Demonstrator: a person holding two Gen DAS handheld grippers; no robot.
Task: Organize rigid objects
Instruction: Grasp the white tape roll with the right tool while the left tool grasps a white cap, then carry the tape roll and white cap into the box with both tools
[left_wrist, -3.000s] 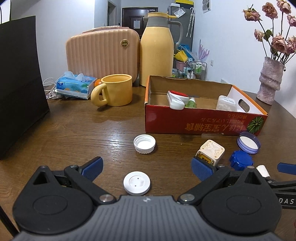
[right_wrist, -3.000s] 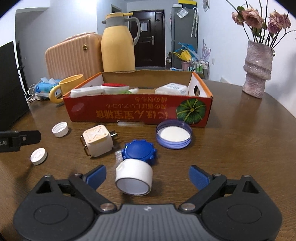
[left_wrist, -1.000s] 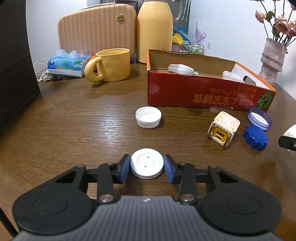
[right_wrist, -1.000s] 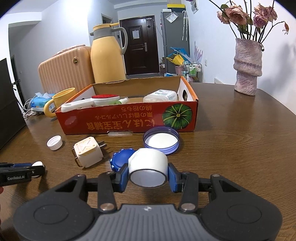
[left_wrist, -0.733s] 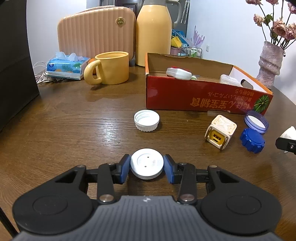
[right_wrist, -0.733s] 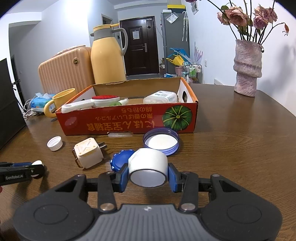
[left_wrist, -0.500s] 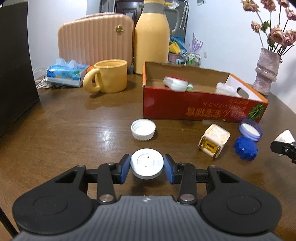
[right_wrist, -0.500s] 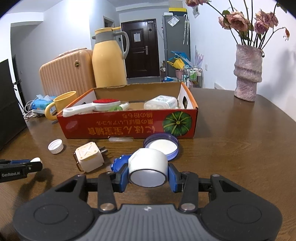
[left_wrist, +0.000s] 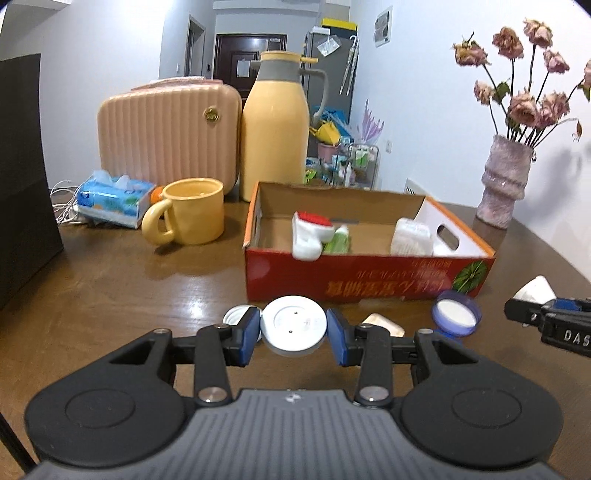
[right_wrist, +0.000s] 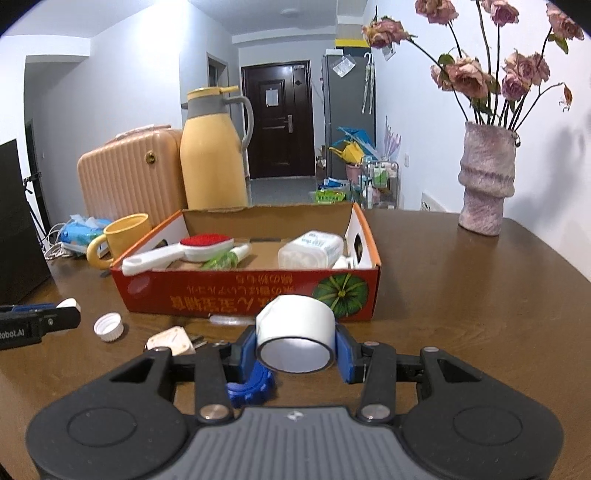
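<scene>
the left gripper (left_wrist: 294, 336) is closed on a flat white disc (left_wrist: 294, 324), its blue pads pressing the disc's thin rim from both sides. the right gripper (right_wrist: 294, 351) is closed around a roll of white tape (right_wrist: 295, 338), the roll lying on its side with its hollow end facing back. both pieces are lifted off the brown wooden table (right_wrist: 461, 314), just short of the red cardboard box (right_wrist: 255, 291).

likely trouble: the disc is smooth hard plastic held only by its edge, so a tilt could let it pop out. the tape is round and could roll or twist between the pads. the box's near wall stands upright, so a low approach could catch it and shove the light cardboard.

inside the box lie a white brush with a red pad (right_wrist: 177, 252), a small green bottle (right_wrist: 226, 258) and a clear ribbed plastic case (right_wrist: 310, 249). on the table remain a white ribbed cap (right_wrist: 108, 326), a cream plug cube (right_wrist: 171, 341), a blue toothed lid (right_wrist: 251, 386) and a round blue-rimmed lid (left_wrist: 456, 314).
</scene>
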